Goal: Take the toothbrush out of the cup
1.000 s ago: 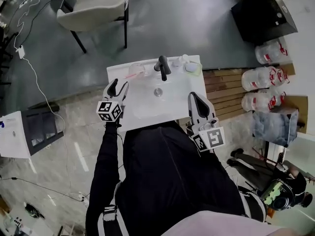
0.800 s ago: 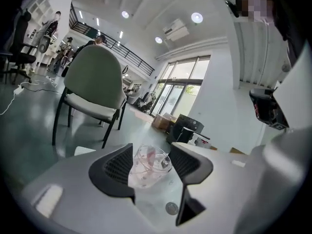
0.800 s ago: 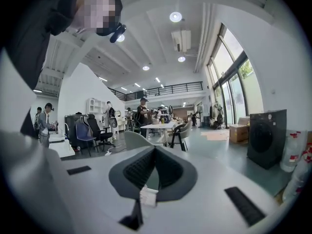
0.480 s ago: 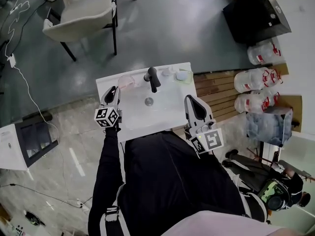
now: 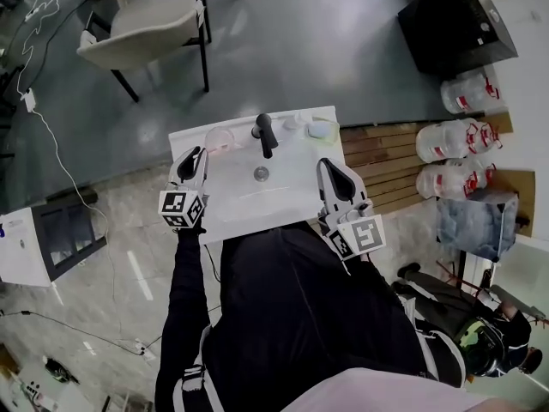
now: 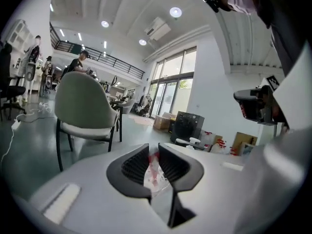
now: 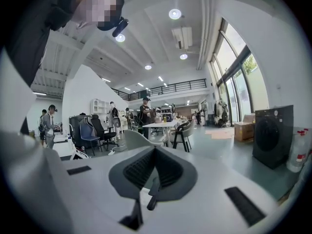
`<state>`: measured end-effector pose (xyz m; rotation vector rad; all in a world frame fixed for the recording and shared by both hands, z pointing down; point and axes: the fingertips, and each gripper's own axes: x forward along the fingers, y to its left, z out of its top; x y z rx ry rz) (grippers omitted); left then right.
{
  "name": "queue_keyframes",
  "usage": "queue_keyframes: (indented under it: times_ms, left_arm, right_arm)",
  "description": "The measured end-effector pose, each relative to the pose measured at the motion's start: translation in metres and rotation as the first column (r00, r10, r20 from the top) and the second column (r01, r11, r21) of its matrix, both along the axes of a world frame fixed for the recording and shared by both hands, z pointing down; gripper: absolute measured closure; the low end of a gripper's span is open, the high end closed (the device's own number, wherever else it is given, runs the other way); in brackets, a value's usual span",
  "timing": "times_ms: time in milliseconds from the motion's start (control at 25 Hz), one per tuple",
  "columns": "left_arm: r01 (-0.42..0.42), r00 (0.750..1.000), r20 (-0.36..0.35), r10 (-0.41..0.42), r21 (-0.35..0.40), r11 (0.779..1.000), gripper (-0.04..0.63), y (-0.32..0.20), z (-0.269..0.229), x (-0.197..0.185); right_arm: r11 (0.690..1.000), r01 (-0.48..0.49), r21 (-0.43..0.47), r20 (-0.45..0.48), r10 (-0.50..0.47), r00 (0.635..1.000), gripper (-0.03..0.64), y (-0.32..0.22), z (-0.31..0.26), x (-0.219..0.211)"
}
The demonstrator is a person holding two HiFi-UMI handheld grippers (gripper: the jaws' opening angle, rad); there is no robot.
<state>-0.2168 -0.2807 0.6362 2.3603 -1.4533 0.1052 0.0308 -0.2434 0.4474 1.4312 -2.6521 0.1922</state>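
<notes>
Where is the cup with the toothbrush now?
In the head view, the cup stands on the washbasin's far left corner, just left of the black tap.

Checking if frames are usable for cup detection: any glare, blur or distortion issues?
Head view: evenly lit, sharp, but the clear cup nearly washes out against the white sink. Left gripper view: strong fisheye, dark corners, foreground soft. Right gripper view: same.
</notes>
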Motion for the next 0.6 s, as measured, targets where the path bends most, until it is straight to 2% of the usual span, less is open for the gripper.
queue_keyframes:
  times_ms: [280, 480, 600]
  left_arm:
    - [-0.019, 0.998, 0.068, 0.012, 0.105, 0.994, 0.530, 0.036, -0.095, 0.017]
    - [-0.026, 0.996, 0.085, 0.014, 0.144, 0.989, 0.529, 0.070, -0.143, 0.027]
    - [-0.028, 0.992, 0.126, 0.007, 0.169, 0.985, 0.529, 0.088, -0.167, 0.036]
  right_arm:
    - [0.999, 0.027, 0.033, 0.047, -0.029, 0.998, 0.615, 0.006, -0.008, 0.000]
    - [0.997, 0.047, 0.058, 0.062, -0.050, 0.997, 0.615, 0.014, -0.015, -0.003]
    - [0.996, 0.054, 0.073, 0.065, -0.058, 0.996, 0.615, 0.017, -0.020, 0.000]
